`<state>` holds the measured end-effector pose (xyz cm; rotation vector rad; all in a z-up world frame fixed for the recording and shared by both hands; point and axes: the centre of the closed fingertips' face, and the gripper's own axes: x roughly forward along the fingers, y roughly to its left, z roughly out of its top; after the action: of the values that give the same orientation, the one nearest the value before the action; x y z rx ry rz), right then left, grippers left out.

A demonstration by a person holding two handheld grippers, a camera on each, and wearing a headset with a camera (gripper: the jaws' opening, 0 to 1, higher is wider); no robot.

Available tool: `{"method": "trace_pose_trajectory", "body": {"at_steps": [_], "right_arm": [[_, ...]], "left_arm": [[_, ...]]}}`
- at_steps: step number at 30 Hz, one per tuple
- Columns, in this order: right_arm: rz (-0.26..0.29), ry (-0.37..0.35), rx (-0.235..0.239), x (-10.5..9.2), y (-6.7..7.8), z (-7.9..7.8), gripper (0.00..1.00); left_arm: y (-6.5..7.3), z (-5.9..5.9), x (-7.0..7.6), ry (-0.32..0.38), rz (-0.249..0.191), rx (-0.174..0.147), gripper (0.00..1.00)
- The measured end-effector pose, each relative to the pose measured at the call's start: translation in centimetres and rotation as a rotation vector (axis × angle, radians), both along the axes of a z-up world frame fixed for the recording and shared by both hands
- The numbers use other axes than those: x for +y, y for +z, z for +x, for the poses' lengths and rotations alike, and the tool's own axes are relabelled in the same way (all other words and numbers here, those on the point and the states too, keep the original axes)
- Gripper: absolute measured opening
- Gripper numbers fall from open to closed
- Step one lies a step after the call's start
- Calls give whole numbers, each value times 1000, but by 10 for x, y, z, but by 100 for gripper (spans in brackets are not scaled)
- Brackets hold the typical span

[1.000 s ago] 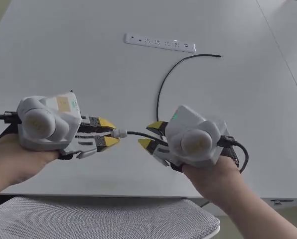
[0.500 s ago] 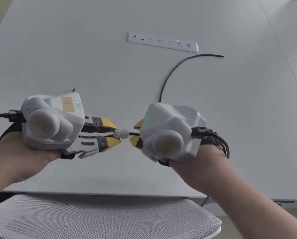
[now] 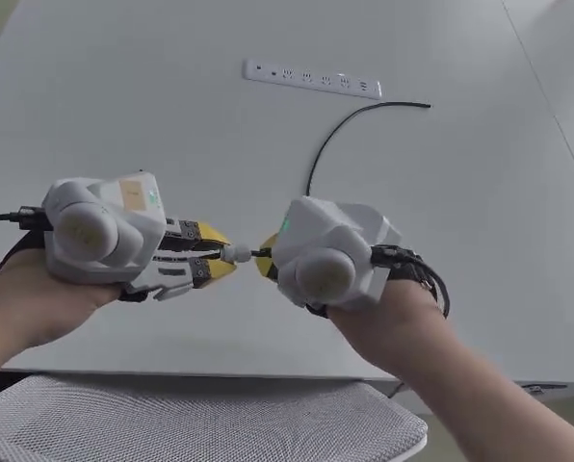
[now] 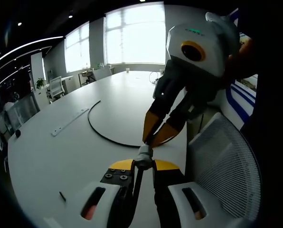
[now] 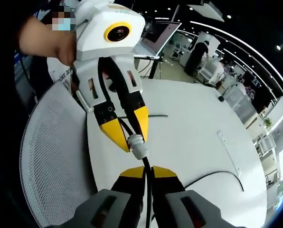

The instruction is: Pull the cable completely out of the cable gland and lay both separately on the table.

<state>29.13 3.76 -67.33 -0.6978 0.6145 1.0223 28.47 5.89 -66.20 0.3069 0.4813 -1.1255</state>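
The left gripper [image 3: 215,260] is on the left and the right gripper [image 3: 266,258] on the right, tip to tip, above the near edge of the table [image 3: 123,96]. The cable gland [image 3: 237,254] sits between their tips, in the jaws of the left gripper. The cable [image 3: 318,159] leaves the gland and passes between the jaws of the right gripper. Behind that gripper it lies on the table and curves away to the right. Its far end lies just before the right end of the power strip [image 3: 312,81], which lies across the far part of the table. A mesh chair [image 3: 191,423] stands before the near edge, below the grippers.
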Motion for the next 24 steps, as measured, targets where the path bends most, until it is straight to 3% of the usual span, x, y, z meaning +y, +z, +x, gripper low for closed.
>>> {"method": "trace_pose_trajectory", "body": {"at_steps": [4, 14, 16, 21, 24], "right_arm": [[11, -30, 8, -7, -2, 3, 0], [69, -160, 86, -25, -13, 7, 0], [125, -226, 140, -26, -14, 7, 0], [129, -283, 157, -37, -20, 13, 0], [170, -361, 204, -43, -26, 14, 0]], "left_arm": [[0, 1, 2, 3, 2, -2, 15], [-3, 0, 4, 1, 13, 3, 15], [-2, 1, 4, 0, 11, 2, 15], [-1, 2, 4, 3, 9, 1, 15], [0, 3, 3, 3, 9, -1, 15]]}}
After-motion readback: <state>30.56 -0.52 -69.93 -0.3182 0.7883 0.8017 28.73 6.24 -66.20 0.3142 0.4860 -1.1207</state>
